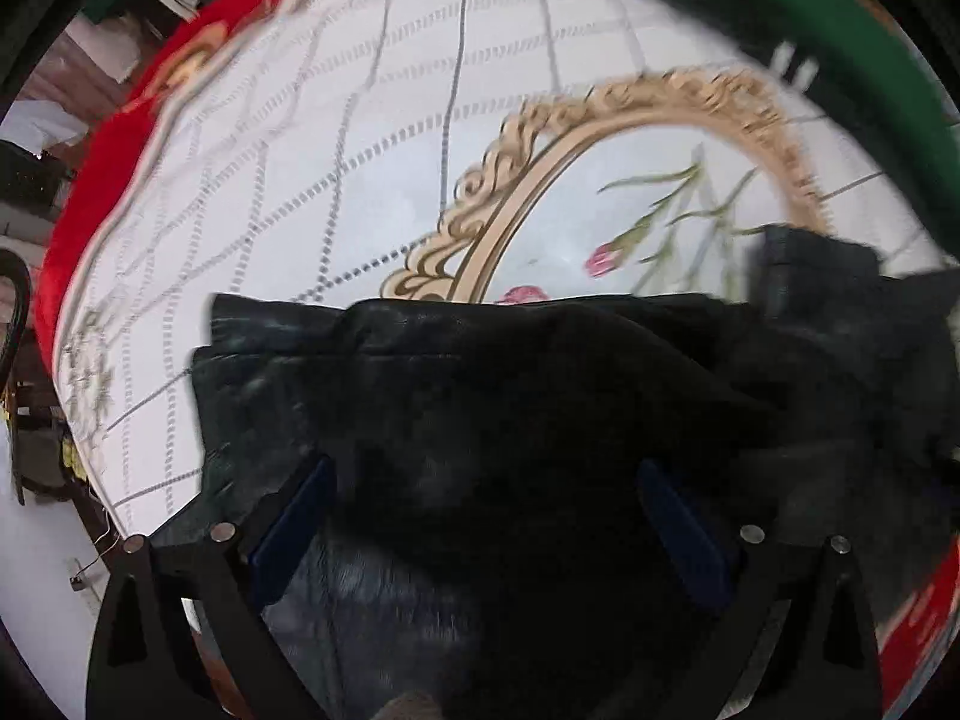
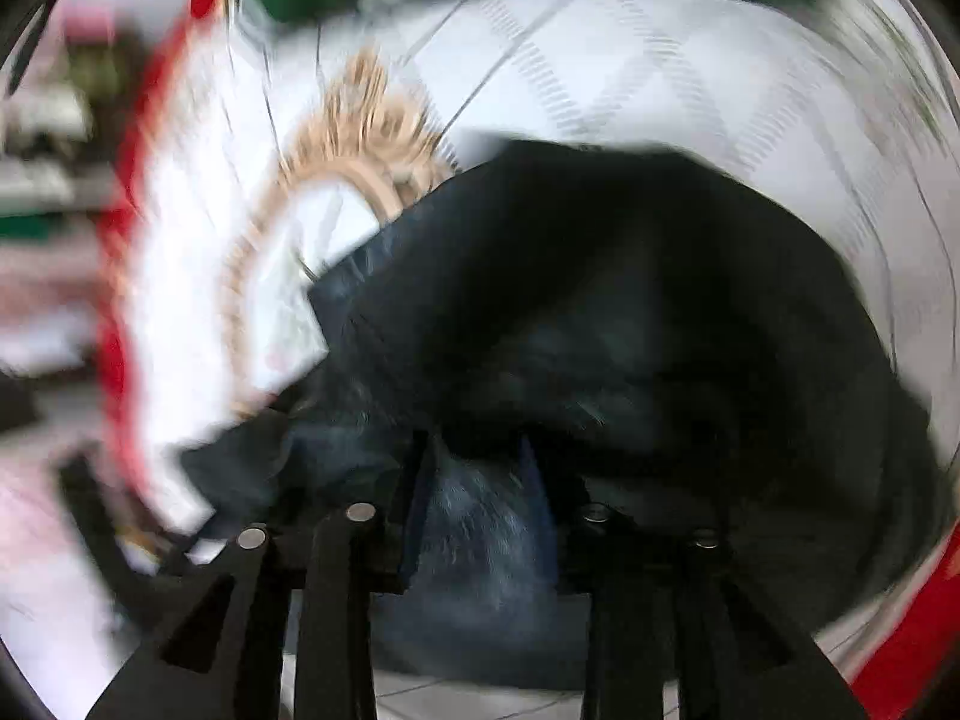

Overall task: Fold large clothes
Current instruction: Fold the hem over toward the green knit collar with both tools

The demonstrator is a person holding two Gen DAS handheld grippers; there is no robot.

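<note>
On the gold-medallion tablecloth (image 1: 372, 138), dark jacket (image 1: 510, 396) looks heavy, limp. My left gripper (image 1: 486, 510) gapes; right gripper (image 2: 480, 480) pinches its hem—best hold.

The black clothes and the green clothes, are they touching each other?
Apart. The left wrist view shows the black garment lying low on the bedspread, and the green garment far off at the top, with white cloth between them.
</note>
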